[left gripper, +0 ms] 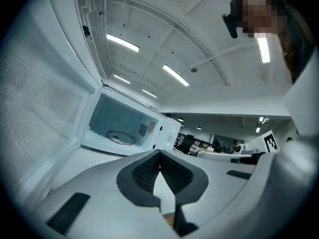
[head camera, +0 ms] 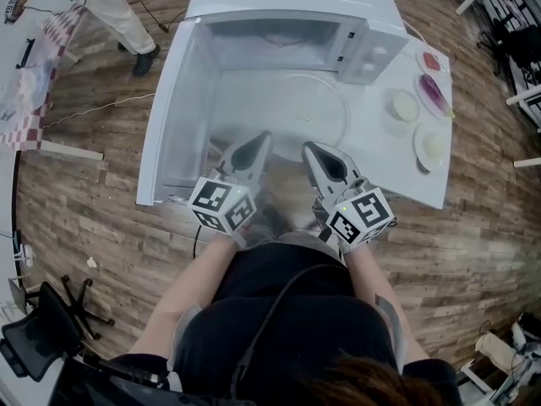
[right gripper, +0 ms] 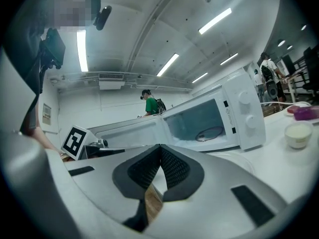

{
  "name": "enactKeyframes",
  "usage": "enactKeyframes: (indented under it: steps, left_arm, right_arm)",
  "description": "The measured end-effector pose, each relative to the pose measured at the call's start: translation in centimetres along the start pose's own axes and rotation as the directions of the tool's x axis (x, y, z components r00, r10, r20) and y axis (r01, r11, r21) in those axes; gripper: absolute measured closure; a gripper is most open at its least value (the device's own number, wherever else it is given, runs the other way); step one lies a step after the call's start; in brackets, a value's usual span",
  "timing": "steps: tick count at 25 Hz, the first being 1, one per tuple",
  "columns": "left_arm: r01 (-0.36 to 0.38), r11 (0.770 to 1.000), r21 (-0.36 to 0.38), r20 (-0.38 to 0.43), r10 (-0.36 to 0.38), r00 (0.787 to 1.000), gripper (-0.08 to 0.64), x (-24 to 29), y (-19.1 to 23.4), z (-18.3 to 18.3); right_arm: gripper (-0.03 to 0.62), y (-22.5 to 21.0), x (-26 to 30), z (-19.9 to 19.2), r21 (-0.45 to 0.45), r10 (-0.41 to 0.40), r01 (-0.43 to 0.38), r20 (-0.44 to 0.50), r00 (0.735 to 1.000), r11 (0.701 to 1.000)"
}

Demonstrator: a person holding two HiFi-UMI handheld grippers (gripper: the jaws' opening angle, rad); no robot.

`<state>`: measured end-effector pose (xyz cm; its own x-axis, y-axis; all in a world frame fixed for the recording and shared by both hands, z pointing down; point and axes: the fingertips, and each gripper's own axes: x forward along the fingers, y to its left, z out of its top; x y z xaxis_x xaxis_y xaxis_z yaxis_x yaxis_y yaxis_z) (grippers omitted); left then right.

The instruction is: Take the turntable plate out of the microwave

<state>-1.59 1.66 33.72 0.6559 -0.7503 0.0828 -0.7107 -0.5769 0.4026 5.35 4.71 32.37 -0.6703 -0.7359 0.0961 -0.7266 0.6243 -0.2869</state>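
Bright, even light comes from long ceiling strip lights (left gripper: 122,43), which show as glaring white bars in both gripper views. In the head view the white surface (head camera: 406,172) and the microwave (head camera: 279,36) are close to washed out and have little contrast. Only a soft grey shadow lies near the surface's front edge, around the left tool (head camera: 260,140) and the right tool (head camera: 309,147). All three views bend strongly toward their edges, and the gripper views darken to black at the corners. Each tool's near body looks soft and out of focus.
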Motion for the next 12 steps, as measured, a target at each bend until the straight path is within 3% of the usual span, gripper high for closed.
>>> enactKeyframes:
  steps: [12]
  left_arm:
    - [-0.001,1.000,-0.004,-0.022,0.001,1.000,0.548,0.67,0.37,-0.27]
  right_arm:
    - [0.572,-1.01,-0.16,-0.40,0.041,-0.039,0.039,-0.007,0.999,0.998]
